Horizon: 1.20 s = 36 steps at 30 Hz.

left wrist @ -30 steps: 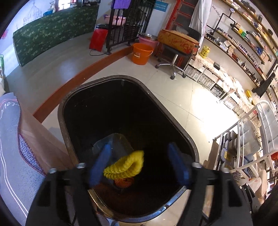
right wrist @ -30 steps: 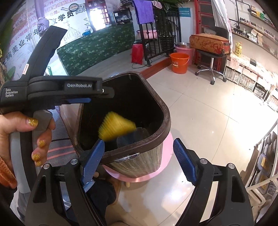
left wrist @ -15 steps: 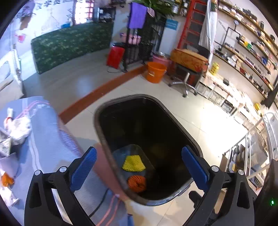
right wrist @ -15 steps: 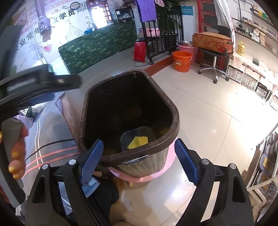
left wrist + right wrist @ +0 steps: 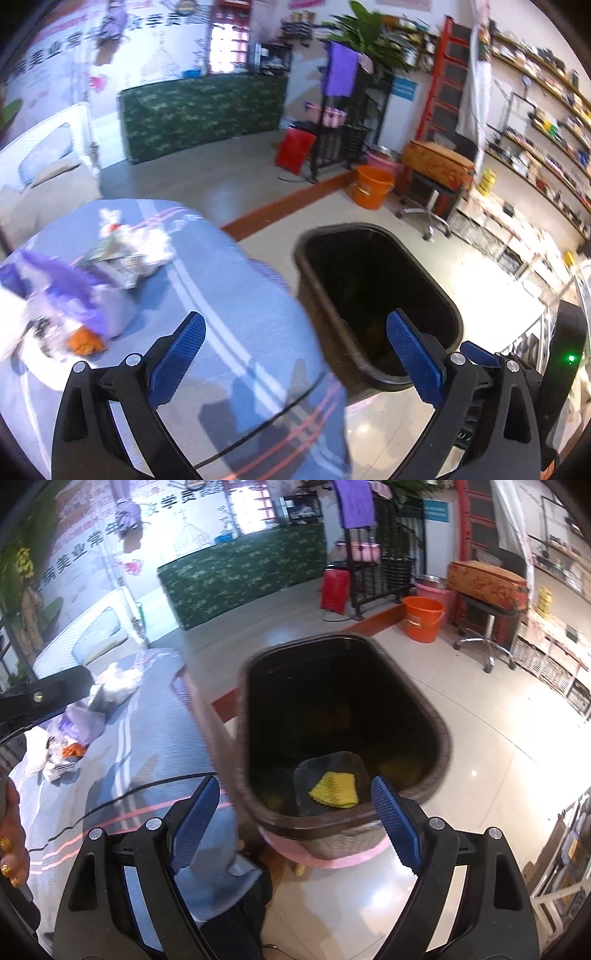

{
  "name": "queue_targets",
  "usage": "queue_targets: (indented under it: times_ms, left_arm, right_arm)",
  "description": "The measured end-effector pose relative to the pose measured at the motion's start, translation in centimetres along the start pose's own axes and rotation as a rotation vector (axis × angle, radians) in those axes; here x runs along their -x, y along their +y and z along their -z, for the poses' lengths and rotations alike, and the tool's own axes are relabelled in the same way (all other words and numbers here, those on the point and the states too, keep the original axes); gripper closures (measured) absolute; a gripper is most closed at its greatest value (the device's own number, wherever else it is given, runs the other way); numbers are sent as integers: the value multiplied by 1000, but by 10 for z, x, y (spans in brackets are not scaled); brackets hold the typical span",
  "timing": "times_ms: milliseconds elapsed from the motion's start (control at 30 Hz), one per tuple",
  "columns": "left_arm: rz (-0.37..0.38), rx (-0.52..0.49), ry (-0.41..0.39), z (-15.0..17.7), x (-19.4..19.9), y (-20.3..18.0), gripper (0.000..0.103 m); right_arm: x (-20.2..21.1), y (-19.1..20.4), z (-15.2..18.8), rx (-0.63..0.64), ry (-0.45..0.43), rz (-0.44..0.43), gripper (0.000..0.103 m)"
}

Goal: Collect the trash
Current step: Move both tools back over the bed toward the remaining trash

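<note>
A dark brown trash bin (image 5: 441, 734) (image 5: 306, 258) stands beside a table under a blue-grey cloth (image 5: 221, 295) (image 5: 147, 746). Inside the bin a yellow foam net (image 5: 335, 789) lies on a clear plastic tray. A heap of trash lies on the cloth: a purple bag (image 5: 70, 284), white wrappers (image 5: 147, 251) (image 5: 118, 685) and an orange scrap (image 5: 85, 341) (image 5: 72, 751). My left gripper (image 5: 295, 347) is open and empty over the table edge, between the heap and the bin. My right gripper (image 5: 295, 821) hangs open and empty at the bin's near rim.
A thin black cable (image 5: 110, 803) crosses the cloth. The bin rests on a pink stool (image 5: 343, 862). An orange bucket (image 5: 371, 186), a red bag (image 5: 295, 147), a black rack and a wheeled chair (image 5: 432, 206) stand on the tiled floor behind. Shelves line the right wall.
The yellow foam net left my left gripper's jaws and dropped into the bin. The left gripper opened wide, rose and swung left toward the table. The right gripper shifted slightly.
</note>
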<state>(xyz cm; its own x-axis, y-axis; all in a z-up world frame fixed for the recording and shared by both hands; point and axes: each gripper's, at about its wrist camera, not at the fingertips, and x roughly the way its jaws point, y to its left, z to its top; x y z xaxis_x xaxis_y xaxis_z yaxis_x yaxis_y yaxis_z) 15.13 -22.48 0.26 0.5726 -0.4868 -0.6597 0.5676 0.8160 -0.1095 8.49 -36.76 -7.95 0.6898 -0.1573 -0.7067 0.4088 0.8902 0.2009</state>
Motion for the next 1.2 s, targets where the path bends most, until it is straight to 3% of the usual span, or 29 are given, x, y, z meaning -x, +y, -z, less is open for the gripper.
queue_targets:
  times_ms: [233,600,900,1067,1200]
  left_arm:
    - [-121,49,-25,23,25,47,6]
    - [-277,212,-30,62,58,136,6]
    - [-423,377,-57,86,95,224,6]
    - [-456,461,-52,96,107,267,6]
    - [-464,518,-39,97,107,302,13]
  right_arm:
    - [1,41,-4,74,-10,-61,20]
    - [3,103,-13,181,-15,-170,20]
    - [-4,188,-23,348,17,-347,20]
    - [-15,238,-21,421,61,-421,20]
    - [-22,278,-18,497,75,-456,20]
